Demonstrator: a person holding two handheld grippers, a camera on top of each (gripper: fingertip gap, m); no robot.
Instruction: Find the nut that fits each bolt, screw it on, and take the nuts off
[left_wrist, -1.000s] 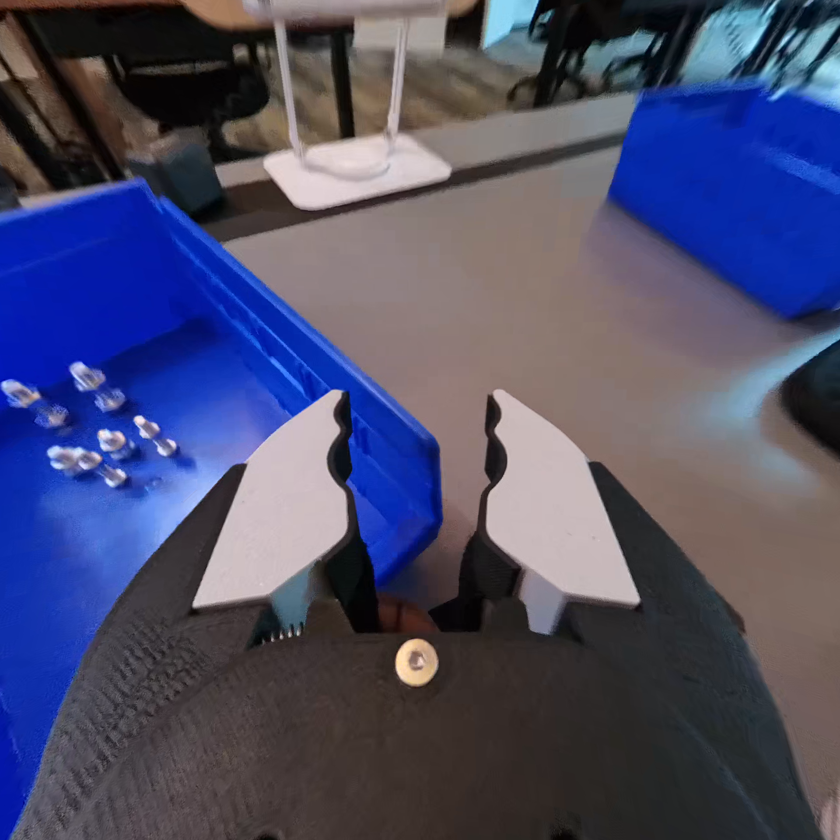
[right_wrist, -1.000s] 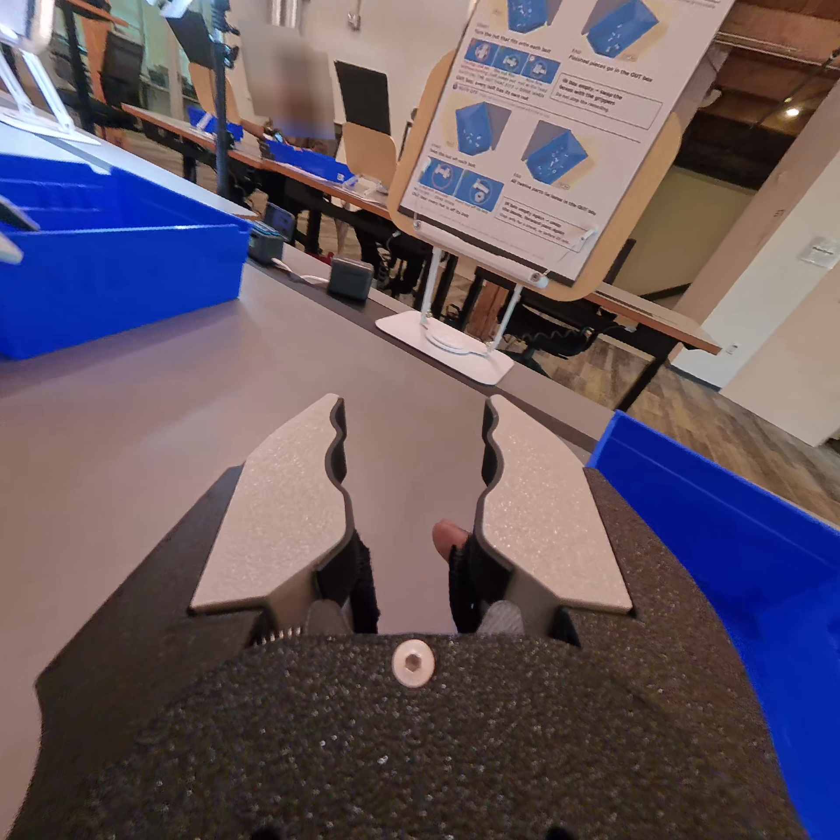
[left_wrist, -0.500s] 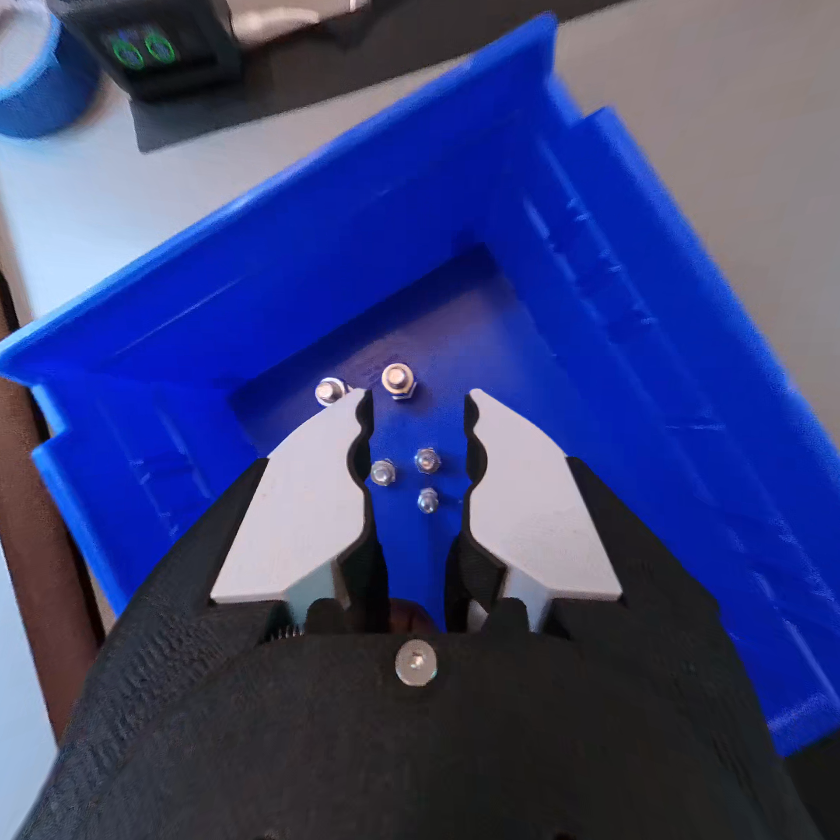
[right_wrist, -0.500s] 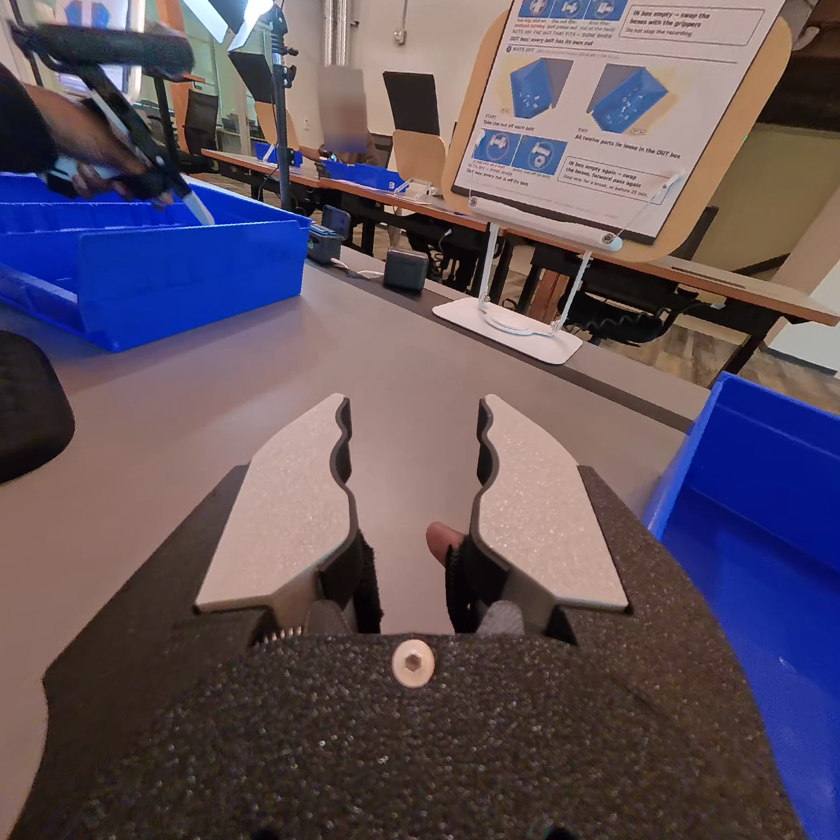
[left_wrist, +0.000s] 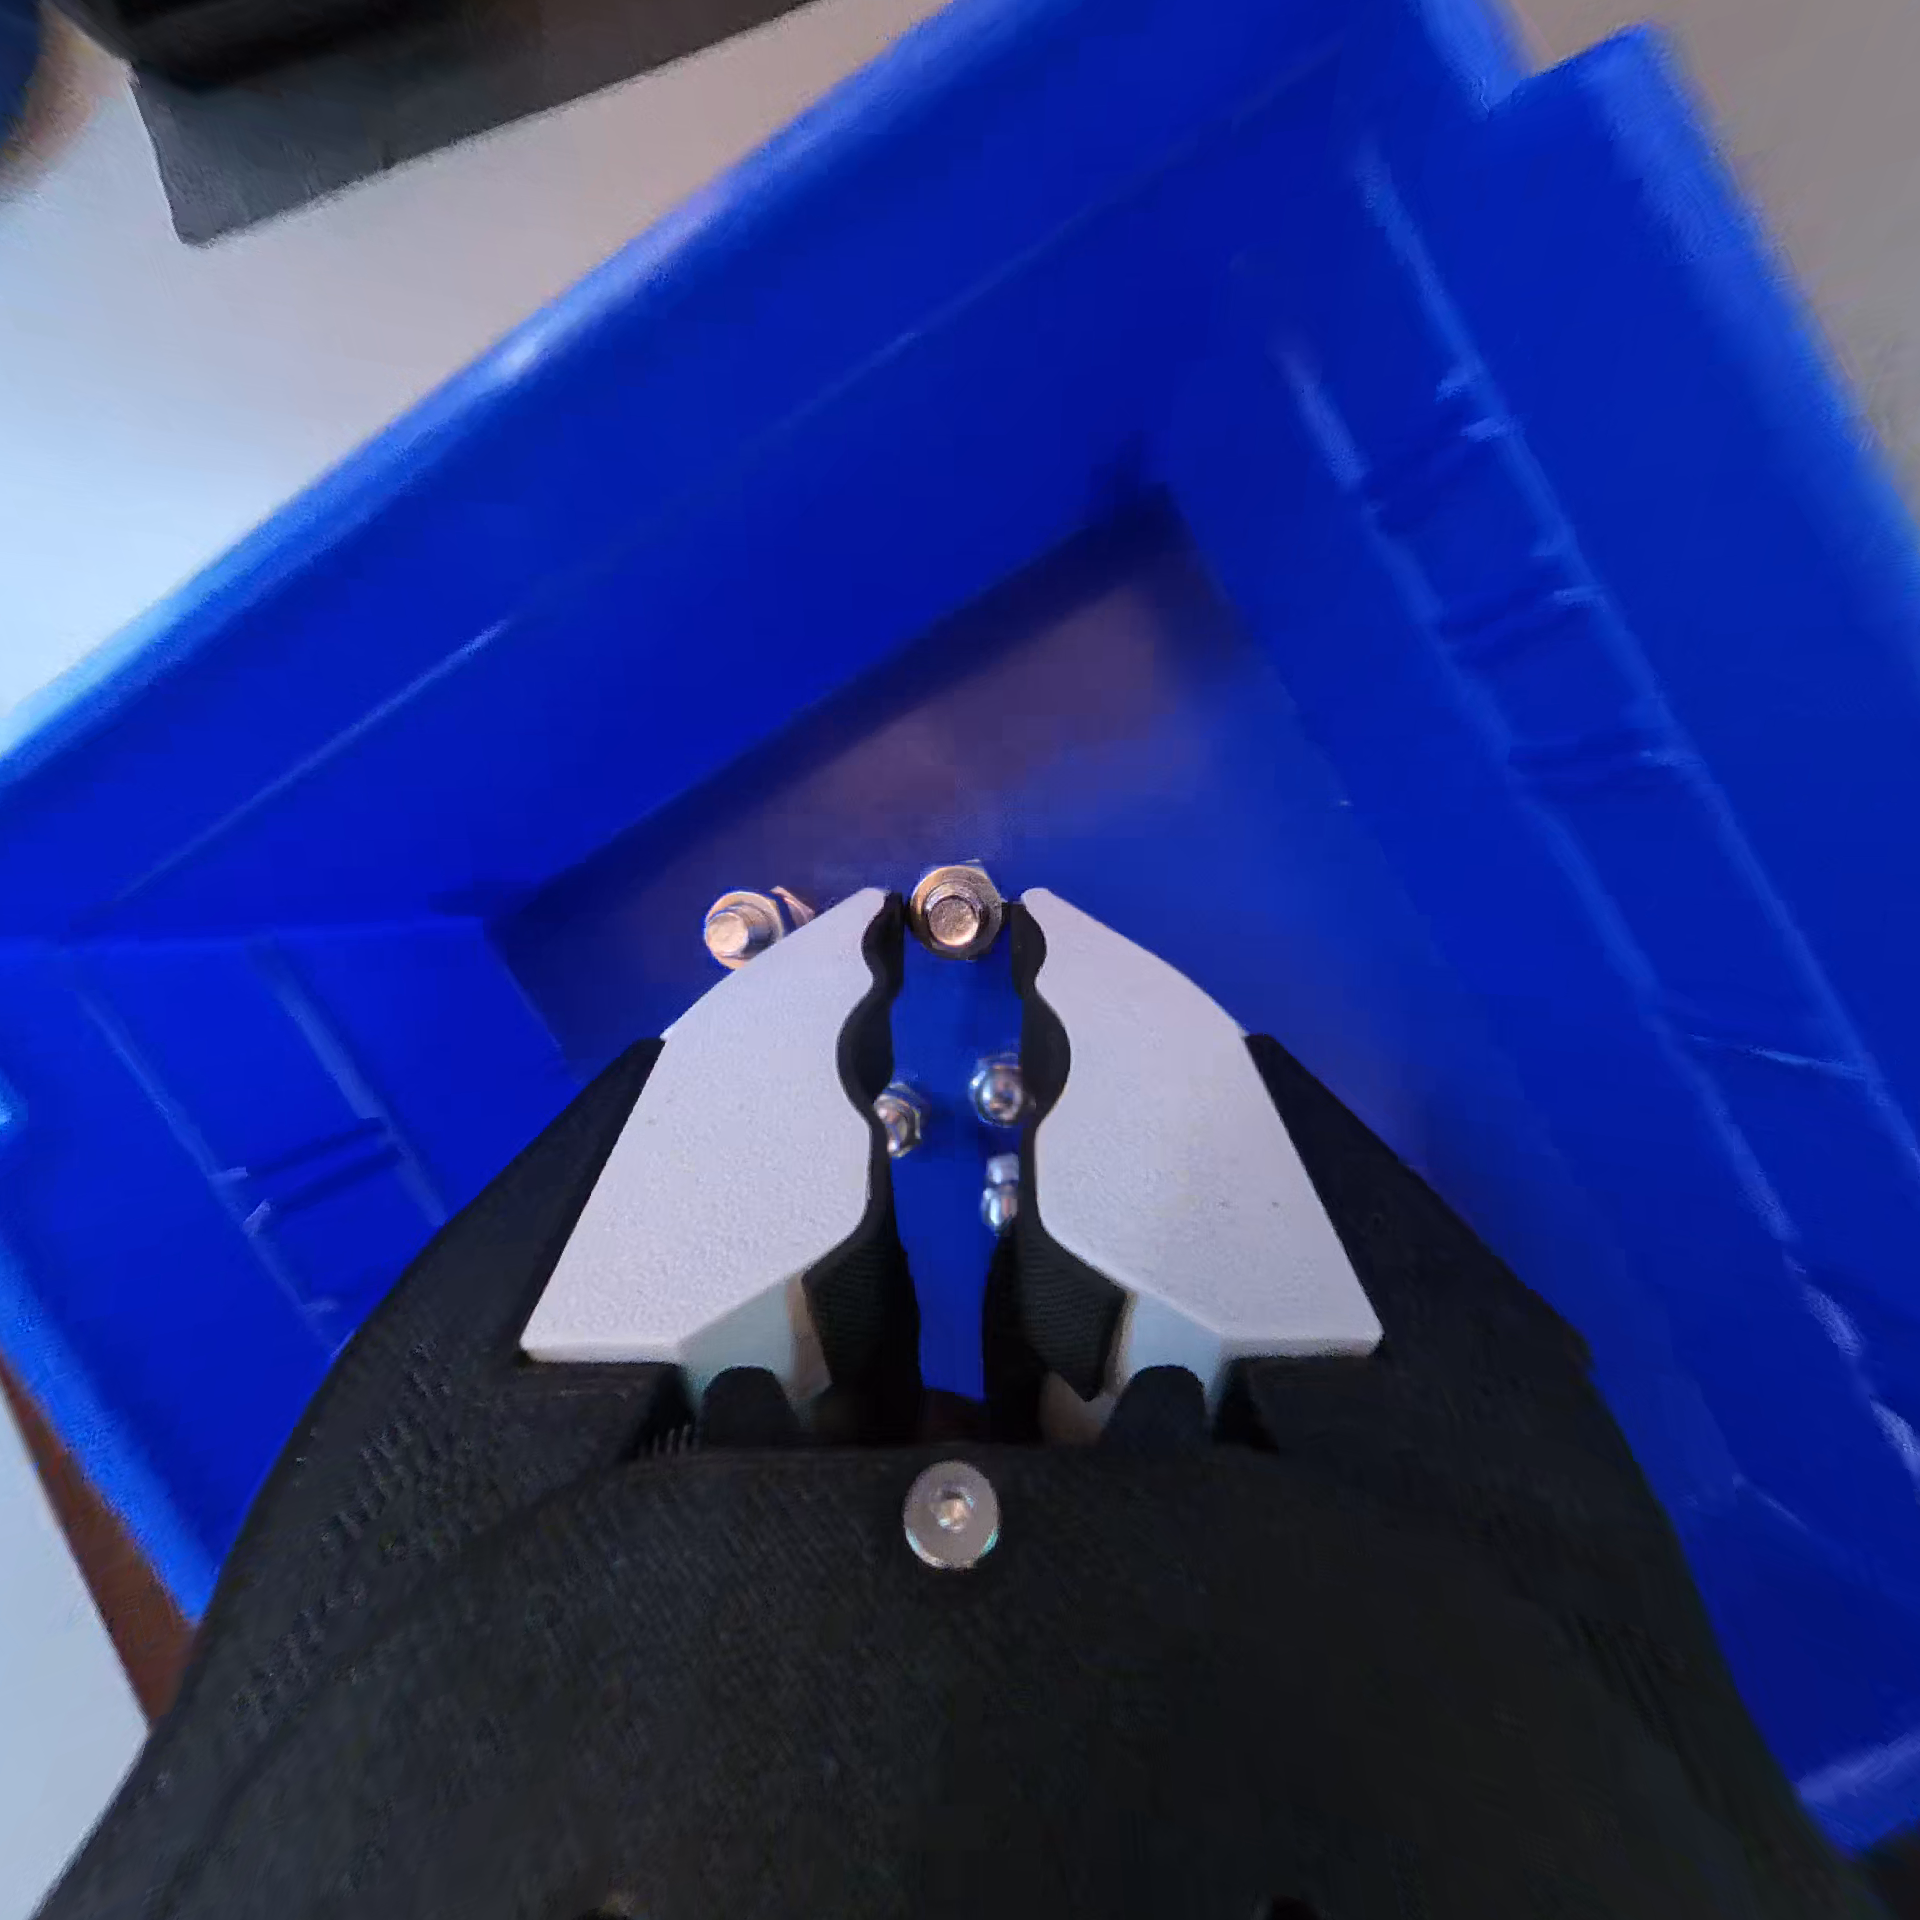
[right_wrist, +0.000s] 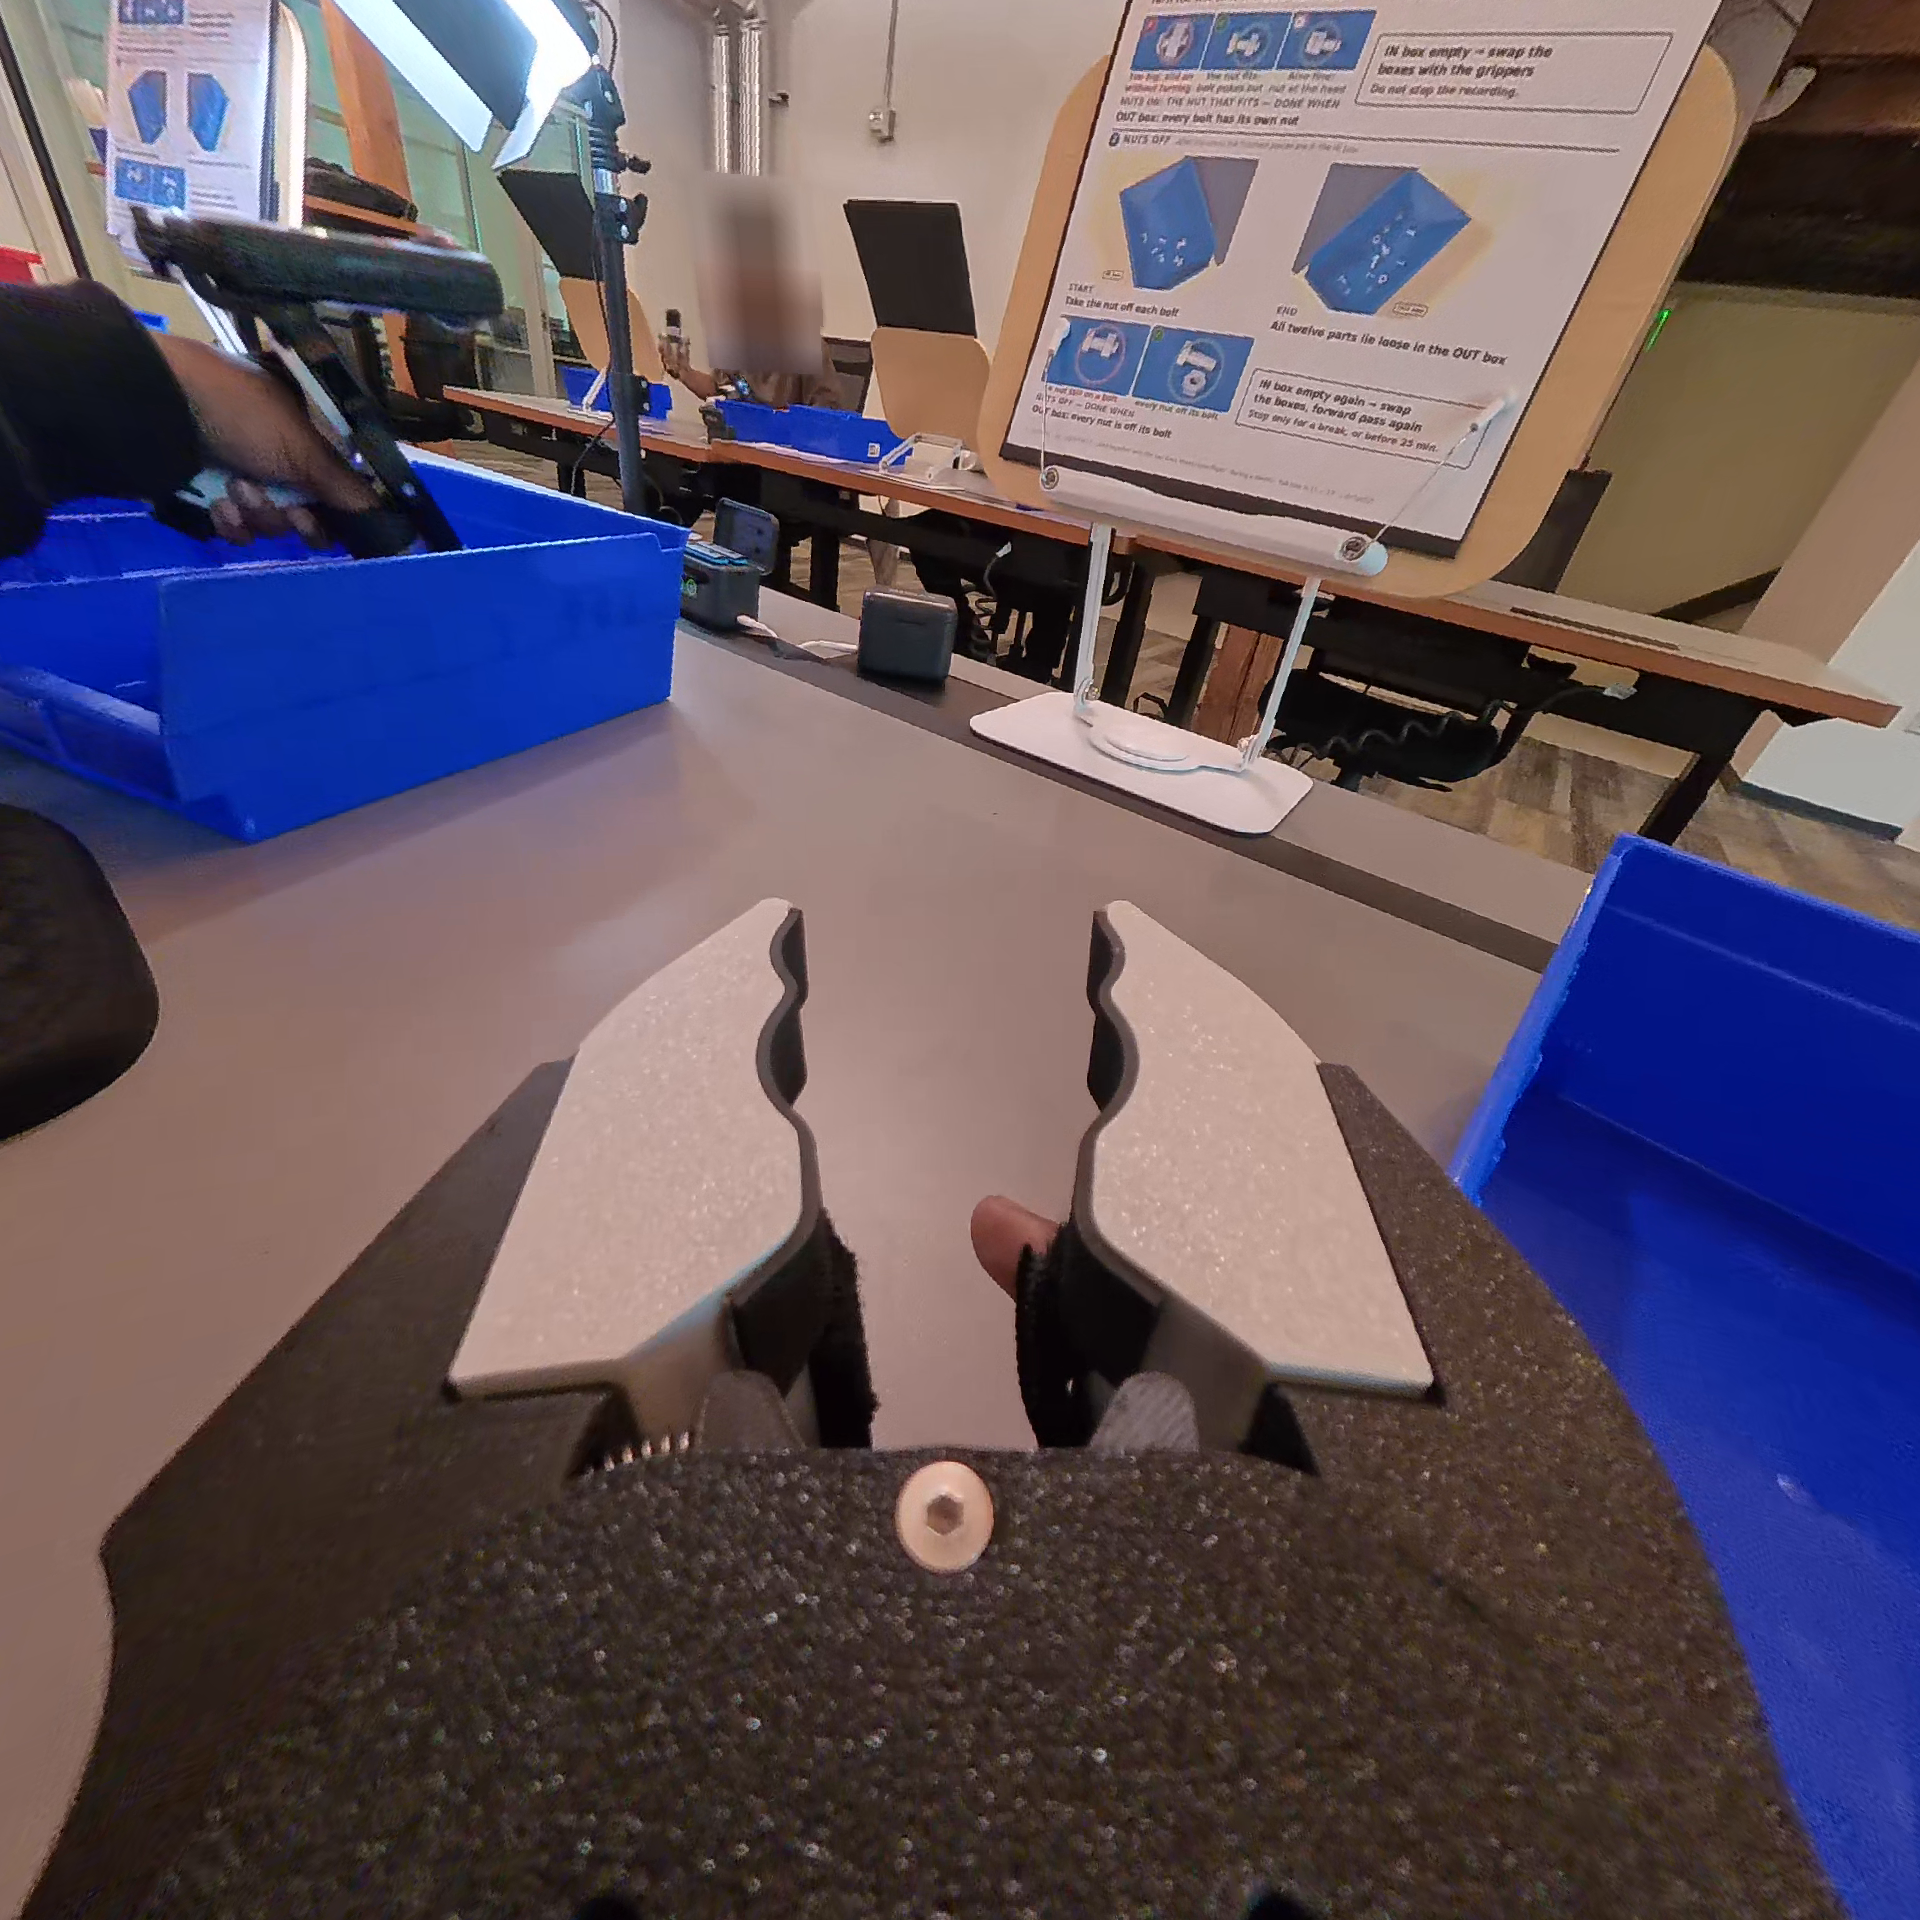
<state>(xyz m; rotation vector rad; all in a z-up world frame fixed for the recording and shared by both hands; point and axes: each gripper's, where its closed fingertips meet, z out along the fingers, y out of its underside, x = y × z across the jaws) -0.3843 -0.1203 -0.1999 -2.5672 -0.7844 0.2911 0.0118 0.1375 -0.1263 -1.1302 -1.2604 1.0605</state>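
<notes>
Left wrist view: left gripper (left_wrist: 954, 914) clamps a nutted bolt (left_wrist: 954, 921) inside the blue bin (left_wrist: 727, 540); smaller bolts (left_wrist: 1000, 1091) crowd behind, another (left_wrist: 740, 928) leftward. Right gripper (right_wrist: 945, 935) gapes over bare table (right_wrist: 727, 862).

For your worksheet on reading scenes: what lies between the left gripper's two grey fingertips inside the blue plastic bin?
In the left wrist view, an upright silver bolt with nut stands between the left gripper fingertips.

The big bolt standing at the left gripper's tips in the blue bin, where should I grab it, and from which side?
Grip the bolt by the nut ringing its upturned end, coming straight down, one finger each side. It stands end-up, so the nut's sides are exposed. Probably slip one finger between it and the neighbouring bolt.
</notes>
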